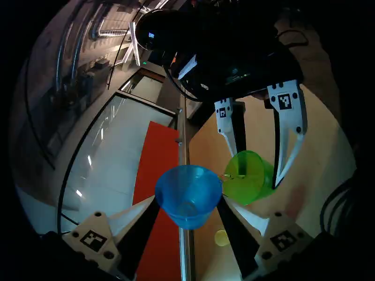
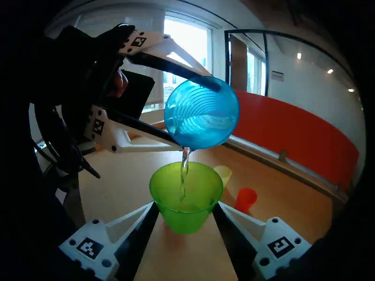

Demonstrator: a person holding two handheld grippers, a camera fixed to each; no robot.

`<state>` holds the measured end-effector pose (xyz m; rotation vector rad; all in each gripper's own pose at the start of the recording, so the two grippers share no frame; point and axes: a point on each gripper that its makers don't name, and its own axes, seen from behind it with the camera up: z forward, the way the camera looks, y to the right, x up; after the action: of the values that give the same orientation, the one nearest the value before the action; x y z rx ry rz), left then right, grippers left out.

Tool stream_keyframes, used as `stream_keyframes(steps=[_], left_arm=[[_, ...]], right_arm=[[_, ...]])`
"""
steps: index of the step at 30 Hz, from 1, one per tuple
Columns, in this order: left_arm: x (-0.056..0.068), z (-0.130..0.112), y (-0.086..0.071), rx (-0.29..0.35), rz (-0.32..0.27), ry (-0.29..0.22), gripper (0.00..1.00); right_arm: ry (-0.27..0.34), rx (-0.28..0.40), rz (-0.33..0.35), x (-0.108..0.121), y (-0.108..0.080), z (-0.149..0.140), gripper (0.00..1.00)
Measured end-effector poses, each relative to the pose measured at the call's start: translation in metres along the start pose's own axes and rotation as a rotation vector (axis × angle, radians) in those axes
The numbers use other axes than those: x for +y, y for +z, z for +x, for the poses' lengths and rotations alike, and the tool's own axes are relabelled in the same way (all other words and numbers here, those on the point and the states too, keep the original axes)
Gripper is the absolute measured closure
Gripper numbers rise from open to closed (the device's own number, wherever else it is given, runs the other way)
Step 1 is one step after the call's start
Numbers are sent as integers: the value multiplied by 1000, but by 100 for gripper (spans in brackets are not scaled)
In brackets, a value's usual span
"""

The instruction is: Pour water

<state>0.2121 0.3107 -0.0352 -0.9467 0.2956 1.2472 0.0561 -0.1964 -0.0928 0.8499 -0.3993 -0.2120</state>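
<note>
office-like interior — glass partition (image 1: 108, 154), red wall panel (image 2: 300, 126), exposed ceiling duct (image 1: 111, 33), tall window (image 2: 187, 47)

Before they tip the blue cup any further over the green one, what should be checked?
1. Left gripper grips blue cup: ok, pinched on both sides.
2. Right gripper grips green cup: ok, pinched on both sides.
3. Water stream lands inside the green cup: ok.
4. Green cup has room: ok, water sits low.
5. Water left in blue cup: cannot tell.
6. Yellow cup and orange cup clear of the pour: ok, apart on the table.
</note>
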Motion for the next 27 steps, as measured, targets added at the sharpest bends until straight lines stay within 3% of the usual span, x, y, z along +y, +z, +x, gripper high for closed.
stream_keyframes(steps=[27], left_arm=[[-5,4,0,9,35,95,16]], right_arm=[[-2,1,-4,5,1,0,16]])
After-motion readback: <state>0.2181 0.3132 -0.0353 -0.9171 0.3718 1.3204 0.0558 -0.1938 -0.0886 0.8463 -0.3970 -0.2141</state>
